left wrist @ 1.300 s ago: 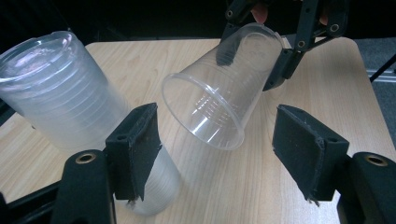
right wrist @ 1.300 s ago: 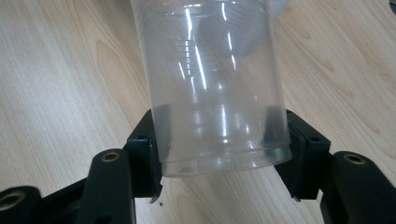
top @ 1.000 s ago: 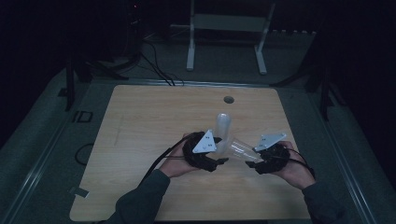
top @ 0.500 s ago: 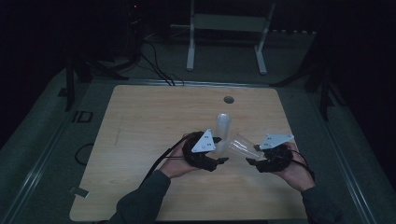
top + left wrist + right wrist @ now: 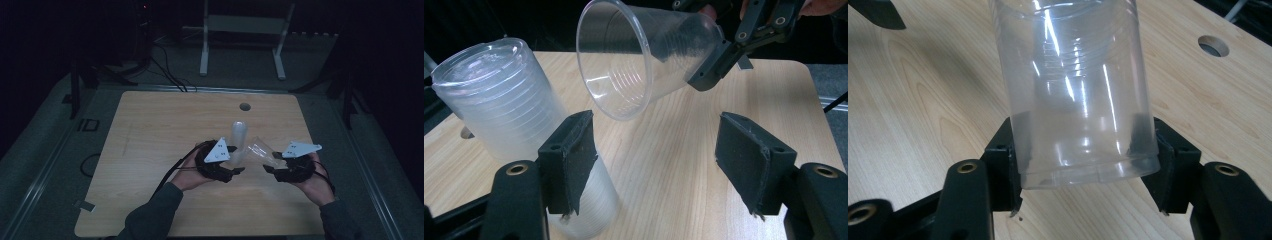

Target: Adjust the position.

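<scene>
A tall stack of clear plastic cups [image 5: 238, 137] rises from the wooden table [image 5: 150, 130] just beyond my left gripper [image 5: 234, 170]. In the left gripper view the stack [image 5: 499, 105] leans past the outer side of the left pad, and my left gripper [image 5: 664, 150] is open with bare wood between its pads. My right gripper [image 5: 270, 167] is shut on the base of a single clear cup [image 5: 260, 148]. That cup [image 5: 639, 60] hangs tilted above the table, its mouth turned toward the left gripper. In the right gripper view both pads of my gripper [image 5: 1085, 150] press the cup [image 5: 1073, 85].
A round hole [image 5: 244, 106] is cut in the table near its far edge. A white metal stand [image 5: 242, 30] and loose cables [image 5: 170, 75] sit on the dark floor beyond the table. Forearms enter from the near edge.
</scene>
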